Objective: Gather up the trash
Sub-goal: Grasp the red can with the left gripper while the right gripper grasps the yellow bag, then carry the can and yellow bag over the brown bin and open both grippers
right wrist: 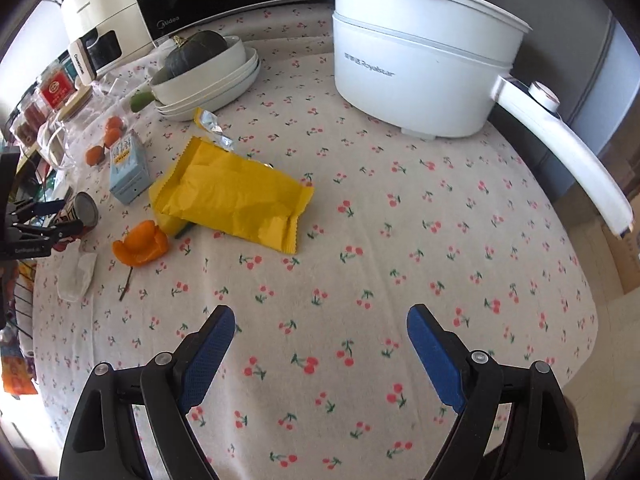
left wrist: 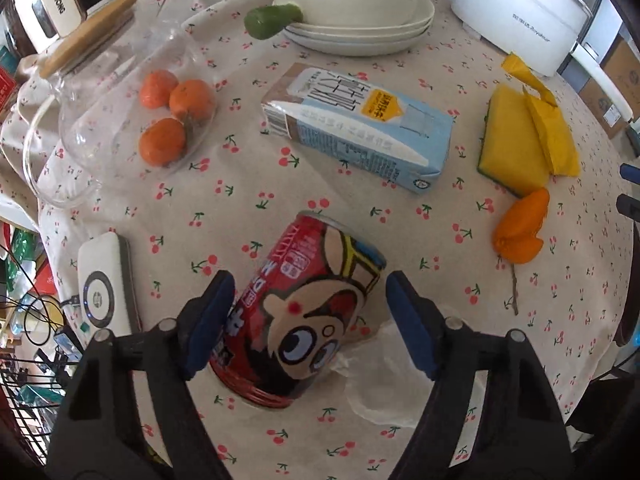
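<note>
A red cartoon-printed can [left wrist: 304, 312] lies on its side on the cherry-print cloth, between the open fingers of my left gripper [left wrist: 310, 316]; the left pad [left wrist: 208, 320] is close to it, the right pad apart. It also shows at the left of the right wrist view [right wrist: 80, 212]. A blue milk carton [left wrist: 360, 128] lies beyond it. A yellow wrapper [right wrist: 232, 196] lies over a yellow sponge [left wrist: 516, 140]. An orange peel [left wrist: 520, 228] and a crumpled clear plastic scrap [left wrist: 384, 380] lie nearby. My right gripper [right wrist: 320, 356] is open and empty over bare cloth.
A glass jar with three tangerines [left wrist: 172, 120] lies left. Stacked plates with a bowl and squash [left wrist: 352, 12], a white electric pot [right wrist: 420, 60] with a long handle, a white power bank [left wrist: 104, 280], a small torn foil piece [right wrist: 212, 124].
</note>
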